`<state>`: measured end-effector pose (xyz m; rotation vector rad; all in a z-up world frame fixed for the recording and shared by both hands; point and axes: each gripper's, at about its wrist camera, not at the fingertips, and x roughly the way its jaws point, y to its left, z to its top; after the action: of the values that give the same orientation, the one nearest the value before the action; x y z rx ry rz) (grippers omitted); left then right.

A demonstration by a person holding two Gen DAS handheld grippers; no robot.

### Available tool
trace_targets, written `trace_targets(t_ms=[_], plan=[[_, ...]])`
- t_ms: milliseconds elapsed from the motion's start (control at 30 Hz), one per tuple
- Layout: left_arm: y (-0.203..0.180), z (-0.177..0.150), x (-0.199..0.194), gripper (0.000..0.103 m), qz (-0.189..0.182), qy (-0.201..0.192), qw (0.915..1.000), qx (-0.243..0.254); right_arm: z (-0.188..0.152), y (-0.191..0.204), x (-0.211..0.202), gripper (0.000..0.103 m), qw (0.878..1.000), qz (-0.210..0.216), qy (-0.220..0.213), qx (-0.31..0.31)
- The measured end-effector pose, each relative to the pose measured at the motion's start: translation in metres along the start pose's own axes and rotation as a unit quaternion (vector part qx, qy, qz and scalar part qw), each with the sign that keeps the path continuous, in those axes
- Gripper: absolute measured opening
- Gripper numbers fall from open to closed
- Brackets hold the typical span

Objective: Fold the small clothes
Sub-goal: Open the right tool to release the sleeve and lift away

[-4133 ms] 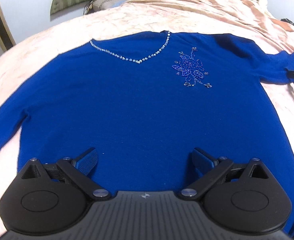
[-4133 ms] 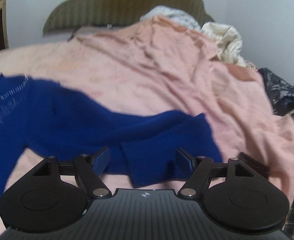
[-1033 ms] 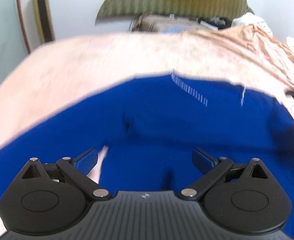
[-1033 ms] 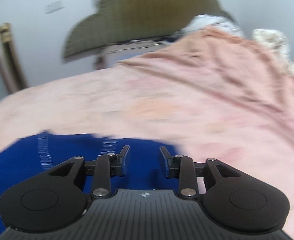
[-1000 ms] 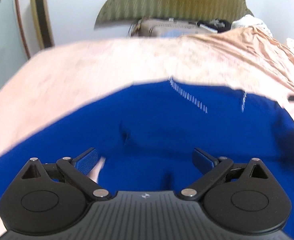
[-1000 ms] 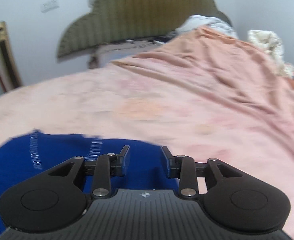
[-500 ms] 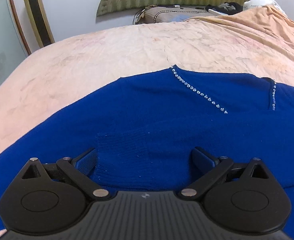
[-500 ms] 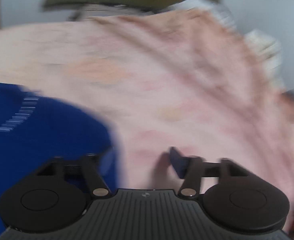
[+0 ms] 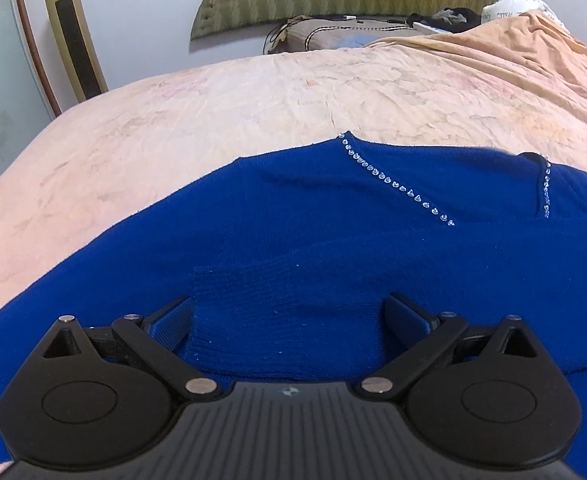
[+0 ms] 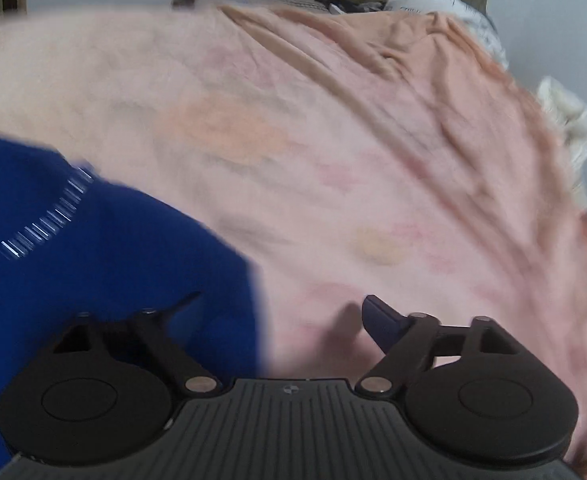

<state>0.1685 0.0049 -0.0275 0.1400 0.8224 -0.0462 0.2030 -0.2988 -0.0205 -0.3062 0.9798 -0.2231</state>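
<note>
Now left gripper fingers wide, straddling folded cuff of blue sweater; right gripper fingers wide, sweater at 9 o'clock, over bed.

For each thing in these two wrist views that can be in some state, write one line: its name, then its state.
Blue sweater: spread on the bed, a ribbed sleeve cuff folded over its front.
Left gripper: jaws open, cuff between them, ungripped.
Right gripper: jaws open, empty, at the sweater's edge; view blurred.
Pink bedspread: wrinkled.
</note>
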Motion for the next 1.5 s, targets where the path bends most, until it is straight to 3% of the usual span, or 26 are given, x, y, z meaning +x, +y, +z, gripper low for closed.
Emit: trace_targets(t_ms=[67,133,167,200,233,300,367,433,533,567,633,667,700,733,800,900,933,967,1000,1067,1100,1133,1200,1267,1400,1500], plan=[[0.000,0.000,0.001,0.103,-0.001,-0.001,1.0000,-0.002,-0.004,-0.011,0.001,0.092,0.994,-0.088,0.001,-0.060],[-0.001,-0.001,0.001,0.103,0.002,-0.004,1.0000,-0.001,-0.007,-0.028,0.010,0.091,0.974,-0.208,0.006,-0.091],[-0.002,-0.002,0.000,0.103,0.003,-0.007,1.0000,0.002,-0.009,-0.038,0.009,0.090,0.964,-0.251,-0.004,-0.083],[-0.002,-0.002,0.000,0.103,0.004,-0.010,0.9999,0.005,-0.011,-0.050,0.003,0.090,0.964,-0.258,-0.022,-0.057],[-0.003,-0.002,0.000,0.103,0.005,-0.011,0.9999,0.007,-0.012,-0.059,-0.008,0.090,0.972,-0.229,-0.041,-0.018],[-0.004,-0.001,0.000,0.103,0.007,-0.011,0.9999,0.006,-0.014,-0.068,-0.028,0.090,0.991,-0.104,-0.064,0.055],[-0.004,-0.001,0.000,0.103,0.009,-0.011,0.9999,0.006,-0.017,-0.059,-0.031,0.091,0.996,0.014,-0.056,0.062],[-0.004,-0.001,0.000,0.103,0.008,-0.011,0.9999,0.008,-0.017,-0.037,-0.022,0.092,0.999,0.038,-0.036,0.013],[-0.003,0.000,0.001,0.103,0.006,-0.011,0.9999,0.010,-0.020,-0.018,0.002,0.097,0.996,-0.063,-0.009,-0.063],[-0.002,0.000,0.001,0.103,0.005,-0.011,0.9999,0.010,-0.022,-0.025,0.008,0.100,0.991,-0.118,-0.013,-0.065],[-0.002,0.000,0.001,0.103,0.005,-0.010,0.9999,0.007,-0.025,-0.045,0.011,0.091,0.974,-0.221,-0.011,-0.046],[-0.003,0.000,0.002,0.103,0.006,-0.012,0.9999,0.007,-0.027,-0.053,0.002,0.090,0.970,-0.241,-0.025,-0.023],[-0.003,0.000,0.002,0.103,0.008,-0.014,0.9999,0.007,-0.034,-0.062,-0.012,0.091,0.975,-0.214,-0.052,0.006],[-0.004,-0.001,0.002,0.103,0.009,-0.015,0.9998,0.006,-0.037,-0.067,-0.027,0.092,0.984,-0.154,-0.077,0.036],[-0.005,-0.002,0.001,0.103,0.013,-0.018,0.9997,0.005,-0.046,-0.073,-0.049,0.093,0.989,0.025,-0.109,0.094],[-0.006,-0.002,0.001,0.103,0.016,-0.020,0.9996,0.011,-0.058,-0.066,-0.053,0.091,0.955,0.253,-0.097,0.122],[-0.007,-0.001,0.001,0.103,0.016,-0.019,0.9996,0.013,-0.062,-0.060,-0.051,0.091,0.947,0.286,-0.091,0.116],[-0.007,0.000,0.000,0.103,0.017,-0.017,0.9996,0.017,-0.065,-0.052,-0.049,0.091,0.948,0.289,-0.082,0.102],[-0.007,0.001,-0.002,0.103,0.020,-0.015,0.9995,0.020,-0.067,-0.043,-0.045,0.091,0.958,0.263,-0.070,0.090],[-0.007,0.000,-0.009,0.103,0.028,-0.019,0.9992,0.024,-0.069,-0.045,-0.026,0.091,0.987,0.127,-0.028,0.092],[-0.007,-0.002,-0.013,0.103,0.032,-0.026,0.9988,0.026,-0.071,-0.052,-0.025,0.091,0.991,0.060,-0.024,0.114],[-0.006,-0.003,-0.018,0.103,0.036,-0.033,0.9984,0.028,-0.073,-0.058,-0.036,0.087,0.988,0.029,-0.041,0.145],[-0.005,-0.007,-0.025,0.103,0.039,-0.035,0.9983,0.027,-0.080,-0.057,-0.062,0.091,0.979,0.050,-0.094,0.174],[0.001,-0.011,-0.030,0.103,0.034,-0.022,0.9991,0.017,-0.084,-0.034,-0.079,0.099,0.983,0.088,-0.112,0.116],[0.032,-0.030,-0.056,0.103,0.018,-0.014,0.9995,-0.020,-0.089,0.016,-0.059,0.100,0.998,0.008,-0.063,-0.016],[0.066,-0.048,-0.077,0.103,0.016,-0.011,0.9980,-0.060,-0.092,-0.002,-0.071,0.092,0.996,-0.033,-0.064,0.060]])
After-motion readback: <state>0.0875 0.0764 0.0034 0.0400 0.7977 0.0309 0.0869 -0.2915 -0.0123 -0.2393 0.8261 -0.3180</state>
